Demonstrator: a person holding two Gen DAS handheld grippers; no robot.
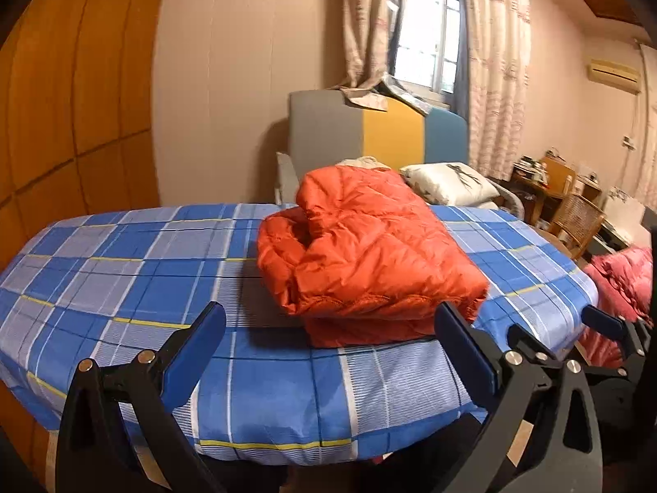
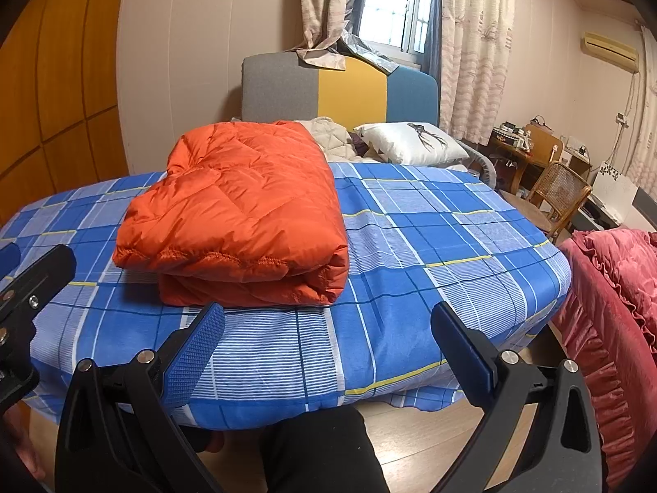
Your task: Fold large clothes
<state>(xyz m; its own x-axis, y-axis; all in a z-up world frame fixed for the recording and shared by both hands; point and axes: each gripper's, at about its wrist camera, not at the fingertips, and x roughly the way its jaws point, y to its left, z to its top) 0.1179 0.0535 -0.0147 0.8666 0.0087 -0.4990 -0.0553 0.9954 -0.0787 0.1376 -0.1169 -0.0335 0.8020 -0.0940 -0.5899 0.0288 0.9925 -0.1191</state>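
The orange padded jacket [image 1: 365, 254] is lying folded into a thick bundle on the blue plaid bed cover [image 1: 123, 271], occupying the centre of the left wrist frame and the centre-left of the right wrist frame. The left gripper [image 1: 328, 324] is hovering at the lower edge with fingers spread wide, gripping nothing. The right gripper [image 2: 328, 324] is likewise spread and empty, just short of the bundle's near edge.

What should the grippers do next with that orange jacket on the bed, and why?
Probably just back both away: the orange jacket already lies as a compact folded bundle on the plaid bed, and the left gripper and right gripper are open, empty and short of it.
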